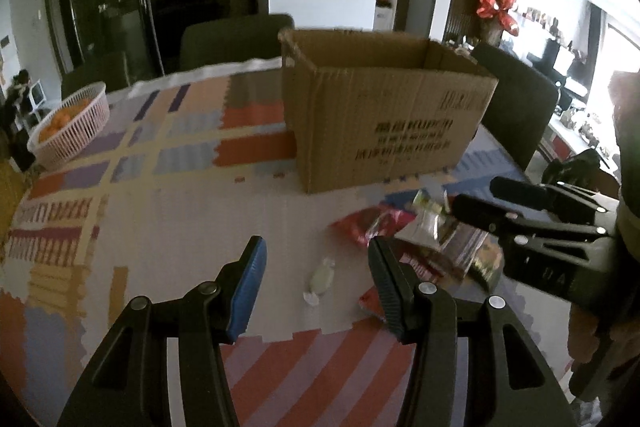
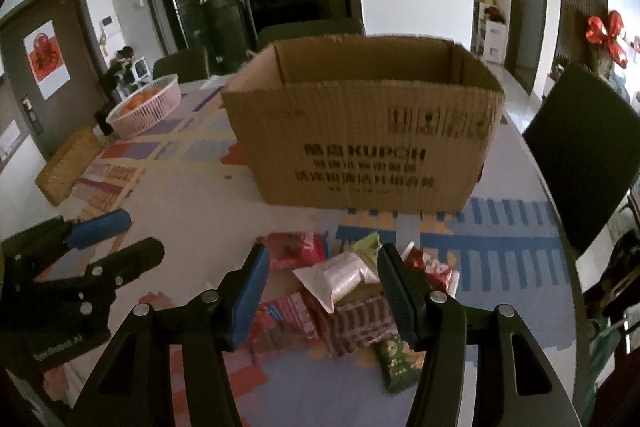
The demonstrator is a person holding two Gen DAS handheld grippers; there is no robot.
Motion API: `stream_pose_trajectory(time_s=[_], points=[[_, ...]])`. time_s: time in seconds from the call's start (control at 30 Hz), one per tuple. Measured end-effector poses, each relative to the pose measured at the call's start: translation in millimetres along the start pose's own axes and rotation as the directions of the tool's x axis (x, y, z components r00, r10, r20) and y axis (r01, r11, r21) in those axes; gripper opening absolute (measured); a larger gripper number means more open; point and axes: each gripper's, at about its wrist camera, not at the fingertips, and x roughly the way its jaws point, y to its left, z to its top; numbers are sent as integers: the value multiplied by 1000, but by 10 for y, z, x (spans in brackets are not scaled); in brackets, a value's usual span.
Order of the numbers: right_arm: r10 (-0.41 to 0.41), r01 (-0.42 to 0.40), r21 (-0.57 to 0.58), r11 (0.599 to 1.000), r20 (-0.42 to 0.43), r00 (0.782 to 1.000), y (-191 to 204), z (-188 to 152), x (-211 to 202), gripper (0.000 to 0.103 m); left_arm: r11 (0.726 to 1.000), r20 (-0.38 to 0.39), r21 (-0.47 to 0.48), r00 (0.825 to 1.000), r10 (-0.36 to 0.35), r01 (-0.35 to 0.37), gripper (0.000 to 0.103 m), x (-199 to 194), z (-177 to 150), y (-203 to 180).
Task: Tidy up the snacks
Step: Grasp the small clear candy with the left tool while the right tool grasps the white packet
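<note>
An open-topped cardboard box (image 1: 380, 123) (image 2: 360, 147) stands on the patterned tablecloth. A pile of snack packets lies in front of it: a white pouch (image 2: 340, 277) on top, a red packet (image 2: 292, 251), pink striped packets (image 2: 352, 323) and a green packet (image 2: 400, 355). My right gripper (image 2: 324, 255) (image 1: 476, 195) hangs open just above this pile, with nothing pressed between its pads. My left gripper (image 1: 316, 251) (image 2: 140, 233) is open to the left of the pile, over a small white wrapped candy (image 1: 320, 279) lying alone on the cloth.
A pink basket of oranges (image 1: 72, 123) (image 2: 146, 105) sits at the far left of the table. A woven mat or box (image 2: 68, 163) lies near the left edge. Dark chairs (image 2: 580, 155) stand around the table, one close on the right.
</note>
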Motion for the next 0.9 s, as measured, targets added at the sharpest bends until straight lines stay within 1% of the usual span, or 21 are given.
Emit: stream_pose_trajectory(time_s=[0.23, 0.4, 0.6, 0.77, 0.9], points=[[-18, 20, 33, 999, -60, 998, -87, -78, 272, 57, 1000, -56, -4, 998, 4, -4, 52, 264, -111, 45], [-18, 22, 43, 999, -84, 996, -91, -103, 390, 57, 1000, -91, -9, 996, -11, 11, 52, 436, -170, 83], [-13, 22, 81, 996, -107, 994, -147, -95, 539, 57, 1000, -132, -15, 991, -25, 24, 51, 649, -204, 88], [-7, 22, 113, 993, -136, 991, -177, -90, 682, 57, 999, -167, -14, 985, -31, 29, 47, 785, -260, 81], [-9, 27, 120, 992, -149, 989, -165, -83, 769, 56, 999, -177, -25, 984, -31, 28, 45, 816, -288, 101]])
